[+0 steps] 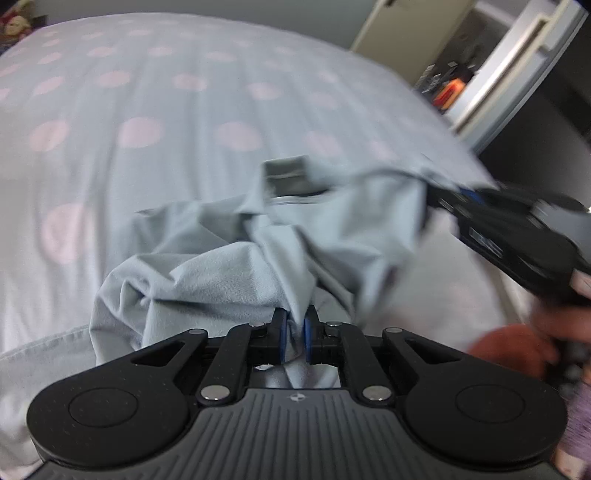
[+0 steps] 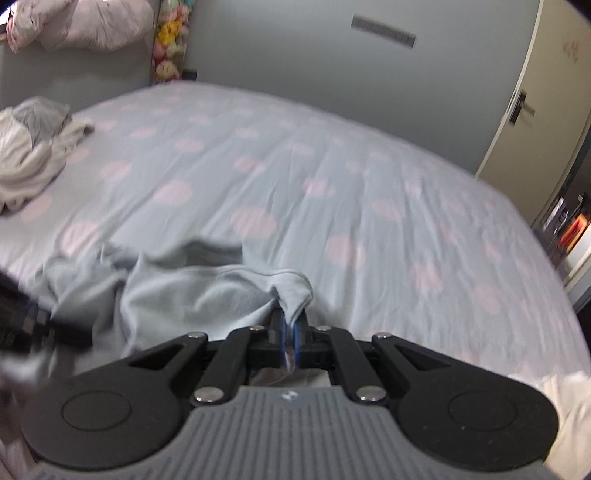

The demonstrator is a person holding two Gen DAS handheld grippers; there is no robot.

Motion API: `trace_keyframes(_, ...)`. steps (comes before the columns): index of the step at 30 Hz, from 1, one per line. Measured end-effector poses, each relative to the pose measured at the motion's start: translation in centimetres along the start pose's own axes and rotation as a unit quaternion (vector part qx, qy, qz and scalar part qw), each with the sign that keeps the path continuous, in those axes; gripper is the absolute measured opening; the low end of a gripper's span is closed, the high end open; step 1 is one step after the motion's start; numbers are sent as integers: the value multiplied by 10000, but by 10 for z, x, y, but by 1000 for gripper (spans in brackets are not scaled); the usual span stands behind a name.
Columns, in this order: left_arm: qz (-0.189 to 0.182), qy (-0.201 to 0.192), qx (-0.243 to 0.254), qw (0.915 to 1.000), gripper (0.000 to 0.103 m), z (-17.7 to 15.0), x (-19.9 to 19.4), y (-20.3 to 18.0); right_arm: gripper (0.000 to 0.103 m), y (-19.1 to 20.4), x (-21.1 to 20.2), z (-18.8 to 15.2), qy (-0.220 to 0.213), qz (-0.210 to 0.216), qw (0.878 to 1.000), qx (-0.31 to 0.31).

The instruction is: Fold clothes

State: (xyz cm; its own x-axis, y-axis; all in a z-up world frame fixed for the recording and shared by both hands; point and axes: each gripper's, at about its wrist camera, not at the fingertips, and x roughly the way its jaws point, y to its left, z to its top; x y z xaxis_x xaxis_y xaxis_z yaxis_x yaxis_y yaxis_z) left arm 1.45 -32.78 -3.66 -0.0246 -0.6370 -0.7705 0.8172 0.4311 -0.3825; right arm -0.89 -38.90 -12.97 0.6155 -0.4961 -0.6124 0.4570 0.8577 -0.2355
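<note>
showing only rightward: clothes pile (image 2: 33, 147), pillow (image 2: 81, 24).

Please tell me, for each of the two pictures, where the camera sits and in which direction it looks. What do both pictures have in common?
Left wrist: sits on the left gripper, looking down across the bed; its fingers pinch the pale blue garment; the right gripper and a hand show at right.
Right wrist: sits on the right gripper, facing the bed and wall; pinches a garment edge.
Shared: the garment, bed and door.
</note>
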Motion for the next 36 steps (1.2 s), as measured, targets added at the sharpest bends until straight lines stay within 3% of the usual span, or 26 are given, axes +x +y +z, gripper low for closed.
trace_keyframes(7, -573, -418, -13, 9975, 6, -3, -44, -41, 5, -2, -51, 45, -939, 146, 9952, -237)
trace_keyframes(10, -656, -504, -13, 9966, 6, -5, -58, -50, 5, 3, -69, 54, -1115, 385, 9922, -413)
trace_keyframes(14, -403, -407, -23, 9984, 7, -7, -56, -52, 5, 9, -73, 49, -938, 670, 9922, -470)
trace_keyframes(19, -119, -249, -181, 9995, 10, -7, -42, -39, 5, 9, -67, 19, -587, 682, 9952, -395)
trace_keyframes(27, 251, -412, -115, 9988, 34, 3, -53, -26, 5, -7, -50, -31, 63, 576, 9981, -209)
trace_keyframes(36, 593, -323, 144, 9976, 45, 24, -37, 3, 5, -14, -31, -50, 309, 444, 9985, -116)
